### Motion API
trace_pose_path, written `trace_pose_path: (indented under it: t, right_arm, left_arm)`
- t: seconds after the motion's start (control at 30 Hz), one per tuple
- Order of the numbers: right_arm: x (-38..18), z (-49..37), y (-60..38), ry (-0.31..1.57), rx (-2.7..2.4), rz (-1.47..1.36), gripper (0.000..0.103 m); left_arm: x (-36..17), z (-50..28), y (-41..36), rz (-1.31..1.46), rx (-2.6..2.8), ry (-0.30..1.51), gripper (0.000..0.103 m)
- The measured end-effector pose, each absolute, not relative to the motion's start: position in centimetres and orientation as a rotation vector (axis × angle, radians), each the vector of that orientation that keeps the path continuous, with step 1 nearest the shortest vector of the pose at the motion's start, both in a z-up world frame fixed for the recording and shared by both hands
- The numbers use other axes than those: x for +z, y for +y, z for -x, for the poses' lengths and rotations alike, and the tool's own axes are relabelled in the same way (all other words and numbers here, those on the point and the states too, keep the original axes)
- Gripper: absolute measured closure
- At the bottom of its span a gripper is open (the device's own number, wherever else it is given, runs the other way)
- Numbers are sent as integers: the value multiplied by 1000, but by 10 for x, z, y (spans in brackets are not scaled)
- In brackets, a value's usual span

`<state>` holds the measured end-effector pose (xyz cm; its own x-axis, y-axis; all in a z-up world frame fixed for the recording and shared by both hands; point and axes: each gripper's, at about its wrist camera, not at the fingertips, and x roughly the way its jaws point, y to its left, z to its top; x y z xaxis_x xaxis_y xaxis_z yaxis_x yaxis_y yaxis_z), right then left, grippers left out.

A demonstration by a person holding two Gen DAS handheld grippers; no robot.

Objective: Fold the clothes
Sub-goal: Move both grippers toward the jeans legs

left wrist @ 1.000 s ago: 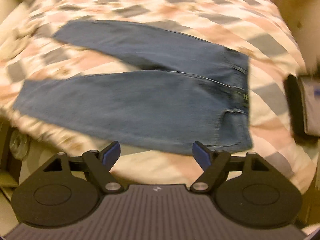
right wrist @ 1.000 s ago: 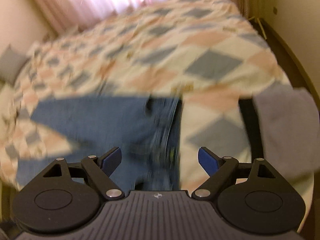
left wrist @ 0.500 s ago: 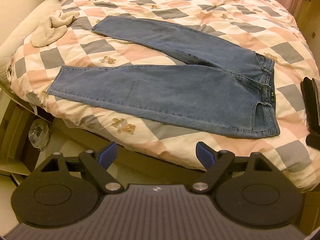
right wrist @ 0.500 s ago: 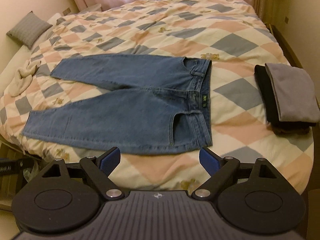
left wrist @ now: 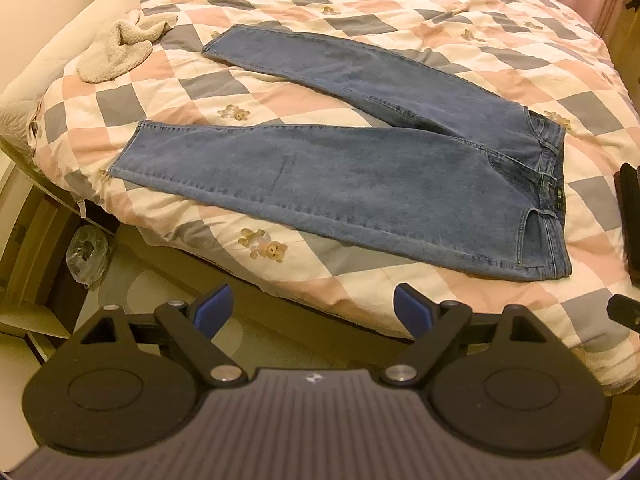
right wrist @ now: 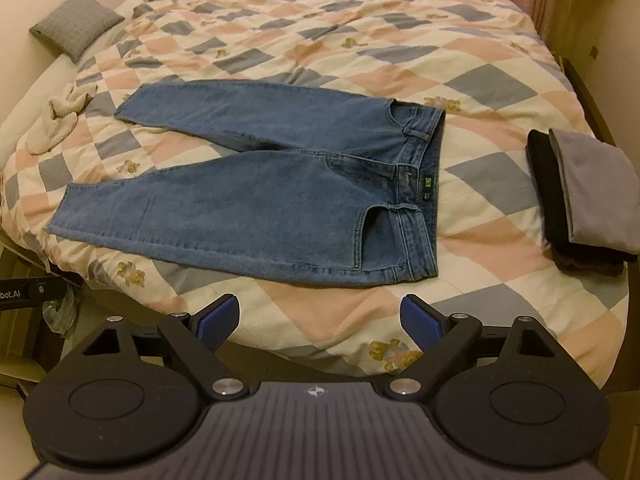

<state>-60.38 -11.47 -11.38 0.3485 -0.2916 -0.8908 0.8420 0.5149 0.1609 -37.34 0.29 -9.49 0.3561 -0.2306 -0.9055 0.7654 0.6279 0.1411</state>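
Note:
A pair of blue jeans [left wrist: 360, 168] lies spread flat on the checked quilt [left wrist: 360, 12], waistband to the right and both legs splayed out to the left. The right wrist view shows the same jeans [right wrist: 260, 200] with the waistband near the middle of the bed. My left gripper [left wrist: 312, 312] hangs open over the bed's near edge, short of the lower leg, with nothing between its blue pads. My right gripper [right wrist: 320, 318] is open too, just short of the waist's near corner, and holds nothing.
A folded stack of black and grey clothes [right wrist: 584, 192] sits on the quilt to the right of the jeans. A crumpled cream fleece item [right wrist: 56, 120] lies left of the leg ends, a grey pillow [right wrist: 76, 24] behind it. A plastic bag [left wrist: 86, 252] sits on the floor beside the bed.
Both views were blurred and close to the jeans a second ago. They have pulled back toward the bed's near edge and settled. The jeans have not moved.

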Motion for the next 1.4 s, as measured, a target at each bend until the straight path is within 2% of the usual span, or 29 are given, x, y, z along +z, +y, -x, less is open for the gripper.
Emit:
trace_pose_path:
  t: [0.43,0.6,0.8,1.1,1.3,1.4]
  right_arm:
    - [-133,597,-201,933,-791,-700,13]
    - [-138,597,-249,877,-854,-729,13]
    - [-145,578,-280,823,-999,-791,13]
    - [-175,499,-242,841,-1277,-1033,13]
    - [-175,457,-195,803,-1319,-1127,13]
    - [-174,453,-185,779,-1332,-1117,13]
  left_arm:
    - [-94,338,-30,-551,-707,914,18]
    - [-89,281,-46,-662,-748,776,18]
    - [-104,187,-84,-774,-839,759,18]
    - [-136,36,-130,-896,-1005,816,19]
    - [-162,-21,-158,-973,-1114,804,19]
    - [-176,-35,-173,-1029,-1173,785,27]
